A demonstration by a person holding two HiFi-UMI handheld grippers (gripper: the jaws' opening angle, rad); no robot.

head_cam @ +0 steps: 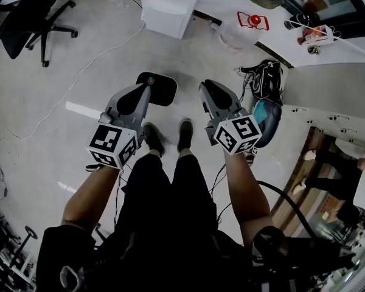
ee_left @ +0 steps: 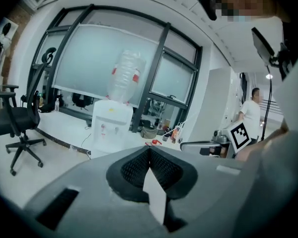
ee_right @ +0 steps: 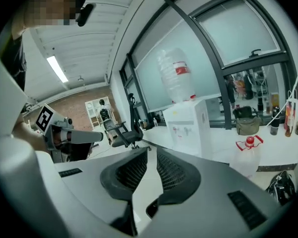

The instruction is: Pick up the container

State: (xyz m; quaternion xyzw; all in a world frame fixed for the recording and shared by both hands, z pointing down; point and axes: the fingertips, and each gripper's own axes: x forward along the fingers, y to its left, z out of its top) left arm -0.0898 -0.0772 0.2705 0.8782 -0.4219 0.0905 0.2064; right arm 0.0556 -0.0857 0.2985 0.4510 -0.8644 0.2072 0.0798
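Jaws of the left gripper (head_cam: pixel 145 89) (ee_left: pixel 149 149) are pressed together at their tips with nothing between them. The right gripper (head_cam: pixel 207 88) (ee_right: pixel 152 150) has its jaws a narrow slit apart, also empty. Both grippers are held out in front of the person, side by side above the floor (head_cam: pixel 79 132), with a dark rounded pad (head_cam: pixel 157 88) on the floor just beyond the left one. The container, a clear jug with a red cap (head_cam: pixel 253 20) (ee_right: pixel 248 155), stands upright on the floor near the white water dispenser (head_cam: pixel 170 5) (ee_left: pixel 111 128) (ee_right: pixel 191 128), well apart from both grippers. A black office chair (head_cam: pixel 27 11) (ee_left: pixel 17 123) is off to the left, and a dark bag (head_cam: pixel 264 81) lies on the floor to the right.
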